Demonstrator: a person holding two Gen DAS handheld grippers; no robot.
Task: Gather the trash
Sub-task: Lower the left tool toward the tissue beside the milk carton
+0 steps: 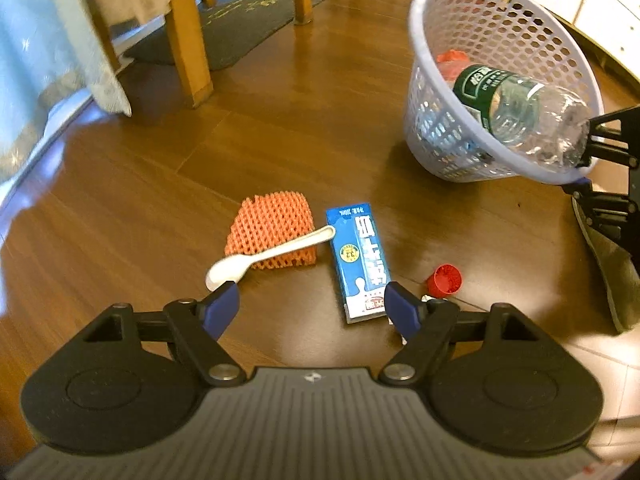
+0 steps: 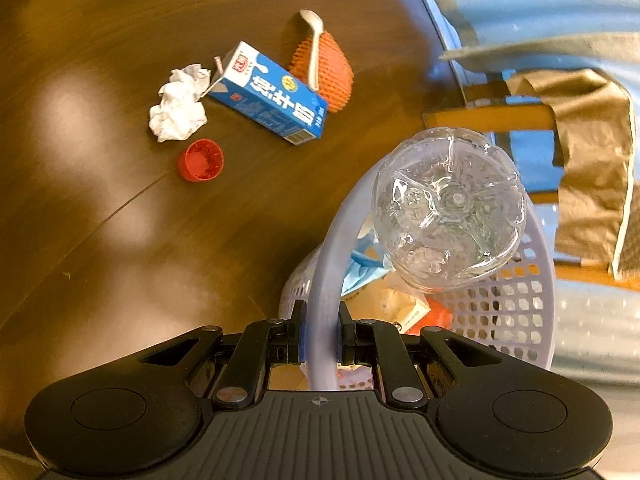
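Left tool (image 1: 312, 304) hangs wide open and empty just above the floor (image 1: 280, 140), tipped steeply down at the litter. Its right finger sits right at the near end of the blue carton (image 1: 358, 260); its left finger is by the bowl of the white spoon (image 1: 264, 256). The carton lies flat with its long axis running away from the tool, roughly in line with the fingers, so I'd judge a slight shift to the right would set the jaws across its narrow width. The spoon rests slantwise over the orange net (image 1: 272, 234), just left of the carton. A red cap (image 1: 444, 278) and crumpled tissue (image 2: 178, 106) lie just beside the carton's near end. Right tool (image 2: 322, 344) is clamped on the rim of the basket (image 2: 320, 280), holding it tilted, a clear bottle (image 2: 448, 208) leaning out over the rim. The left hand is clearly nearer the carton.
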